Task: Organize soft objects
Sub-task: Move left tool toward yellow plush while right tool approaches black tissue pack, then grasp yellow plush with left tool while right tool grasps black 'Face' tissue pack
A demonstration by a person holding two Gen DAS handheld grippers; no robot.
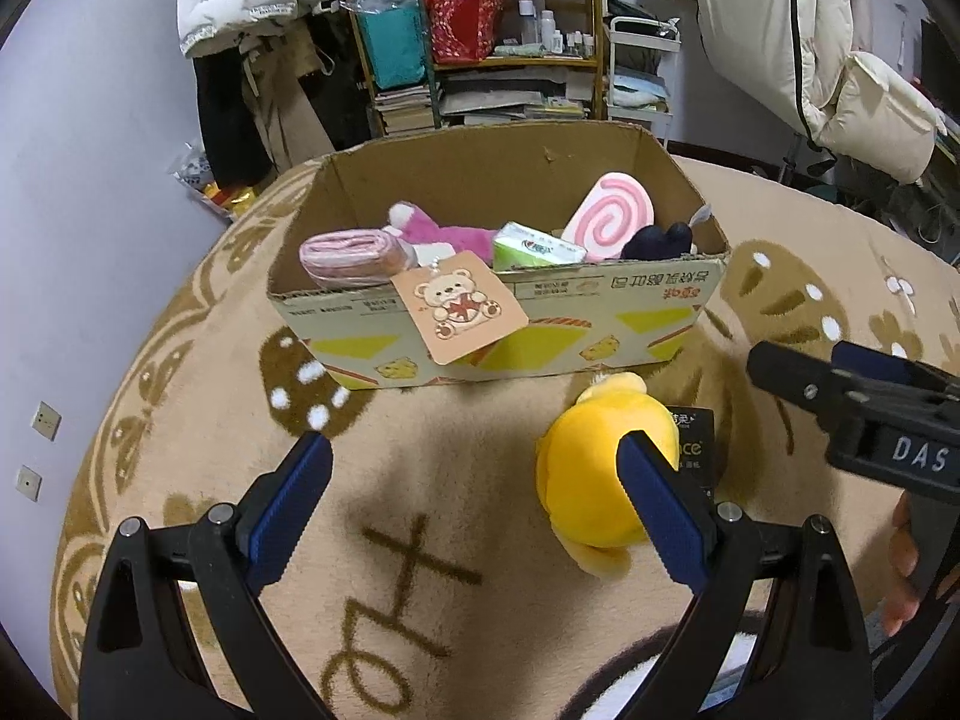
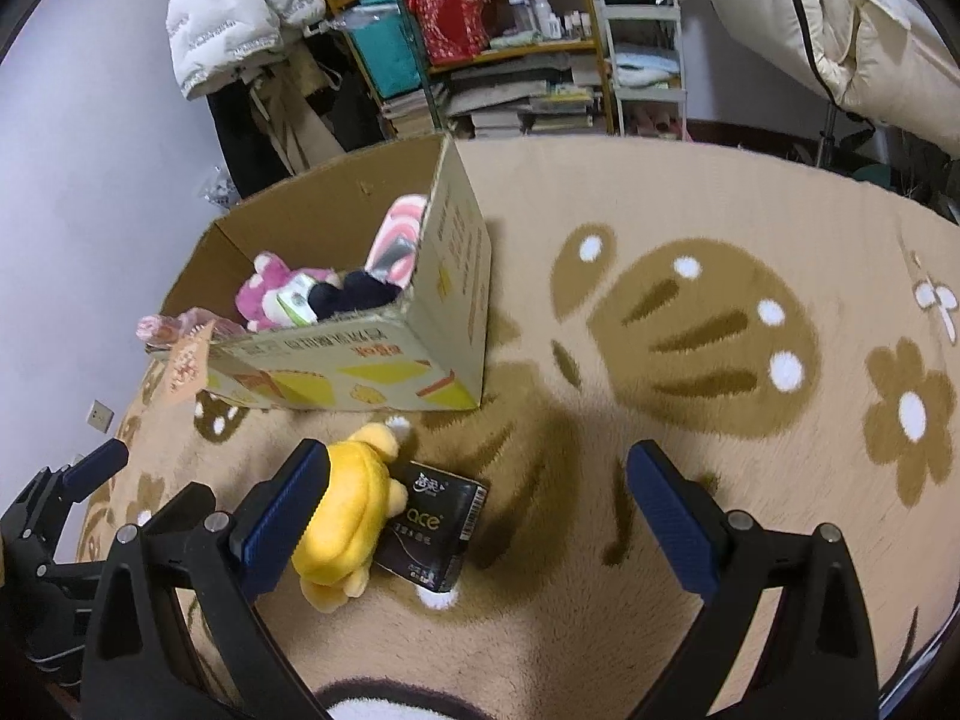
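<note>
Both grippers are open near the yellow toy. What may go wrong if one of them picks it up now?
The yellow plush lies partly over the black tissue pack, so closing fingers might drag the pack along. The left gripper and right gripper are close and may collide. The cardboard box looks crowded, and a bear tag overhangs its rim.

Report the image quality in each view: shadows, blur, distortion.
Left wrist view: sharp; fisheye curves the rug edge; a soft shadow lies between the open left gripper fingers. Right wrist view: corners vignetted, the bear tag on the cardboard box smeared, shadows beside the black packet.
</note>
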